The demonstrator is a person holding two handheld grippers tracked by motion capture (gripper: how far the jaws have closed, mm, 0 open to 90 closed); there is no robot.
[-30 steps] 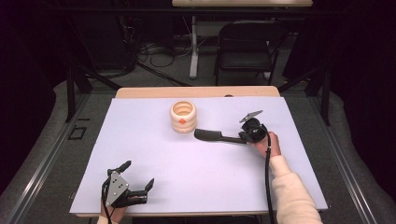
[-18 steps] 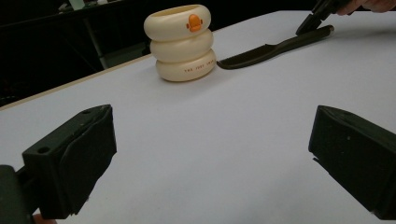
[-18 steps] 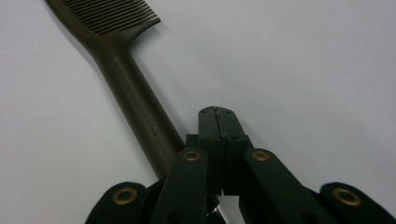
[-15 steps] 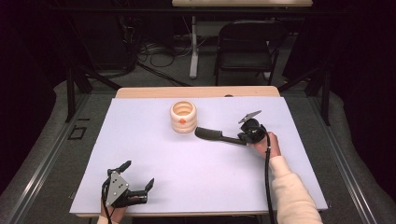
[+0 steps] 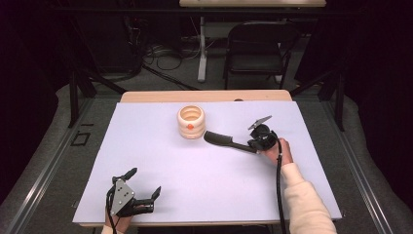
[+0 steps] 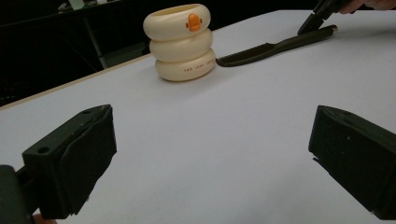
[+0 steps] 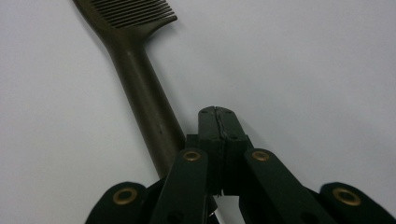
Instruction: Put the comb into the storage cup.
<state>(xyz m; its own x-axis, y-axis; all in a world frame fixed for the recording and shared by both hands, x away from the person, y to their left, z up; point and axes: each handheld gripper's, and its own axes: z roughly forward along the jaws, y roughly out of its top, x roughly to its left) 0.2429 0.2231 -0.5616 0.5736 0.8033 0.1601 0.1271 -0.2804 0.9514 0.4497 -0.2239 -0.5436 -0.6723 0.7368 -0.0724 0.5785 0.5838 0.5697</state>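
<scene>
High view first: the big white surface (image 5: 160,161) carries very little, which I'd guess is deliberate so both arms have room to swing. Next in size is the cream ringed cup (image 5: 191,122), standing upright toward the far middle with its orange duck badge facing the person. My guess is it's the holder the comb is meant to end up in, since the black comb (image 5: 225,141) lies flat just to its right, toothed end toward the cup and close to it, handle running out toward the person's right hand.

Right claw (image 5: 253,145) sits at the handle end. In the right gripper view its pads (image 7: 217,128) are pressed together with nothing between them, and the comb handle (image 7: 149,107) runs alongside them, so it's closed but not gripping, maybe nudging or lining up.

Left claw (image 5: 146,187) hangs at the near left corner, jaws spread wide, well apart from everything. Looks parked to stay out of the way.
</scene>
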